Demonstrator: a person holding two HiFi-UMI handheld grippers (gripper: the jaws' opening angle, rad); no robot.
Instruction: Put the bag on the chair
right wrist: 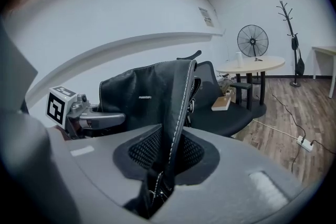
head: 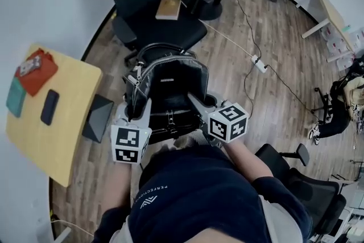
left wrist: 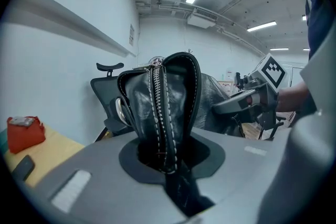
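My left gripper (head: pixel 138 114) and right gripper (head: pixel 200 106) each pinch a side of the bag (head: pixel 168 85), with the chair (head: pixel 183 32) dead ahead beyond it

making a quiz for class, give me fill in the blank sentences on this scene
The left gripper and right gripper are both shut on the black ____. The power strip lies on the wooden ____. The pouch on the yellow table is ____.
Missing: bag; floor; red.
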